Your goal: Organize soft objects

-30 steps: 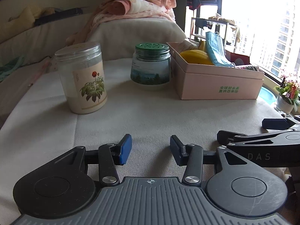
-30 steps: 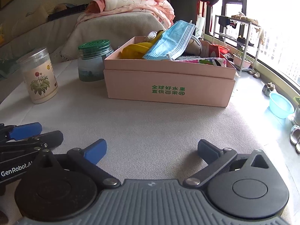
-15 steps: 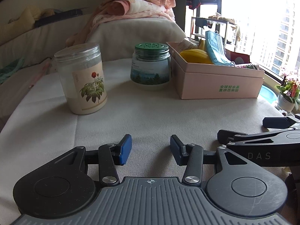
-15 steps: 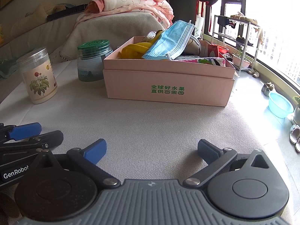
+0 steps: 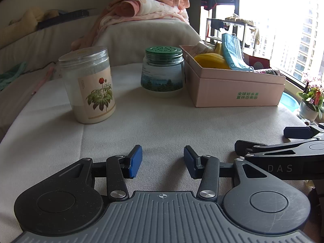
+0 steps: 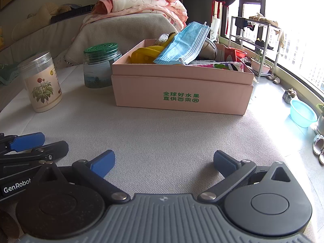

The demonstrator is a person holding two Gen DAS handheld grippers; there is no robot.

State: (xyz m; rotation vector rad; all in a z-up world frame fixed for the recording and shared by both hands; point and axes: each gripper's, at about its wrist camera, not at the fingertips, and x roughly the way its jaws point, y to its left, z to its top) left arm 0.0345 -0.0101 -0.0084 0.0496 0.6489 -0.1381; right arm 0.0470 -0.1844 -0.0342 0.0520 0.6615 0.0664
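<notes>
While both grippers sit empty, my right gripper (image 6: 164, 163) gapes wide and the left gripper (image 5: 163, 160) is half open. The blue mask (image 6: 183, 44) (its long axis slanting up to the right) lies in the pink box (image 6: 182, 89), far ahead of the right gripper, the nearer one.

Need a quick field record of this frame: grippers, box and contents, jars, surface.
left gripper: open, empty, low over the cloth
right gripper: open wider, empty, beside the left one
pink box: lid off, green print on front, sits on the table
box contents: blue face mask leaning on top, yellow item, patterned fabric
flower-label jar: upright, left of the green one
green-lid jar: upright, close beside the box's left end
surface: beige cloth
background: pink blankets piled on a chair back
</notes>
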